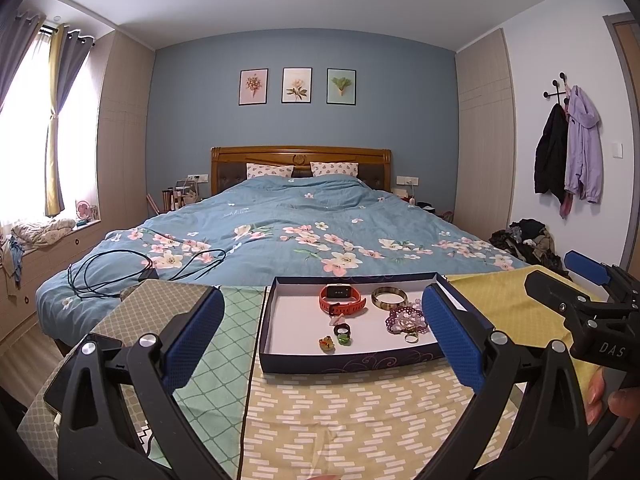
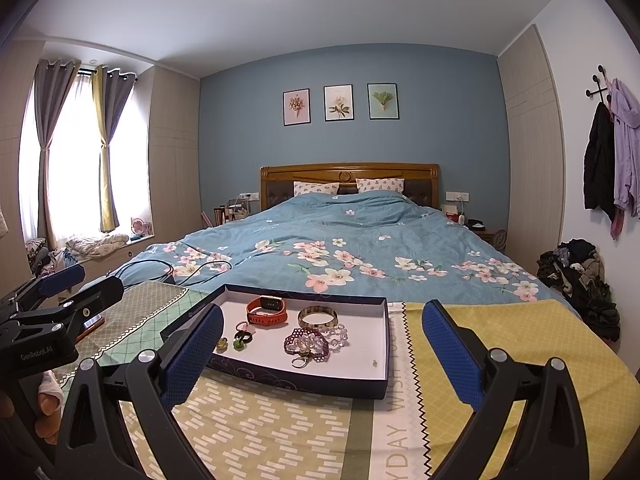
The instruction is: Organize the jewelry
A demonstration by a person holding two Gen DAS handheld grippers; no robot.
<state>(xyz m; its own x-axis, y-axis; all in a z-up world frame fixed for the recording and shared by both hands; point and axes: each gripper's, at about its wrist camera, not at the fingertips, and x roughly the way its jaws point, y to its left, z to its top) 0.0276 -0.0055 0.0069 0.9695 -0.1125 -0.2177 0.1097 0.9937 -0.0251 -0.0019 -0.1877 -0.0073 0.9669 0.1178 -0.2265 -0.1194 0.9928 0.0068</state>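
Note:
A shallow dark blue box with a white floor (image 1: 296, 312) (image 2: 360, 340) sits on a patterned cloth at the foot of the bed. In it lie a red smartwatch (image 1: 342, 298) (image 2: 267, 311), a gold bangle (image 1: 389, 298) (image 2: 318, 316), purple and clear bead bracelets (image 1: 404, 318) (image 2: 308, 342), a silver ring (image 1: 411, 337) (image 2: 299, 361), a black ring (image 1: 342, 329) (image 2: 243, 336), a green ring (image 1: 343, 339) (image 2: 239, 345) and a small yellow charm (image 1: 326, 344) (image 2: 221, 345). My left gripper (image 1: 324, 344) is open and empty, just short of the box. My right gripper (image 2: 322, 354) is open and empty, also just short of it.
The cloth (image 1: 340, 412) (image 2: 500, 344) covers the foot of a bed with a blue floral duvet (image 1: 280, 232). Black cables (image 1: 132, 268) lie on the duvet at left. A clothes pile (image 2: 576, 276) sits on the floor at right. The right gripper shows in the left wrist view (image 1: 592, 292).

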